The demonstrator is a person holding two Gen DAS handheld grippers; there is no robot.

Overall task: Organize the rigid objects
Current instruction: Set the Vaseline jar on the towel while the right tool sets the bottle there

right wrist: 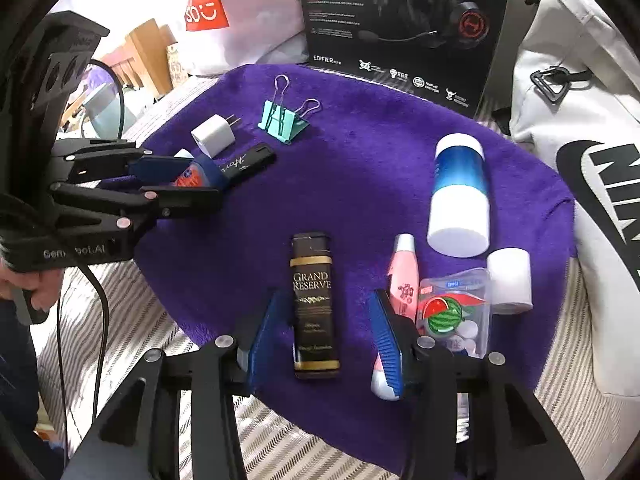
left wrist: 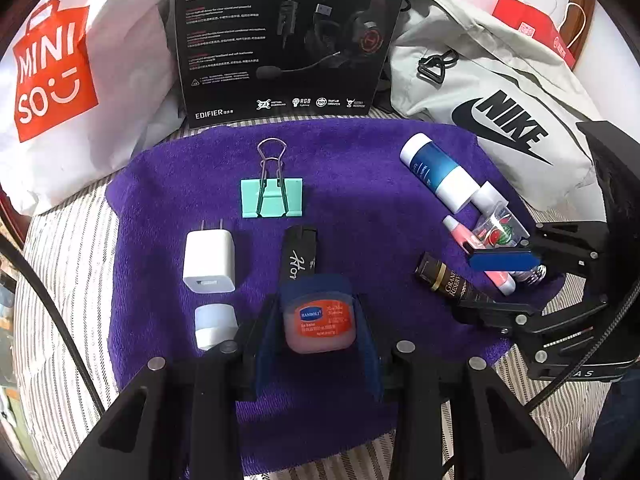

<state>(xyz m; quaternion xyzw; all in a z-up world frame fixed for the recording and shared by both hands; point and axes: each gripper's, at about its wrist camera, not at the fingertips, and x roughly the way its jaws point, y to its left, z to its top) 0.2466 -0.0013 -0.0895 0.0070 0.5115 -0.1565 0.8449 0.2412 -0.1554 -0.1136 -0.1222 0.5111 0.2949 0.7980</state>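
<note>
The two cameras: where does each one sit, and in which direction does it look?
Left wrist: sits on the left gripper, looking forward over the purple towel toward the headset box; its own fingers flank a small jar.
Right wrist: sits on the right gripper, looking the same way; its open fingers flank a dark tube; a hand shows at left.
Shared: towel, binder clip, charger, box, and each other's gripper.
</note>
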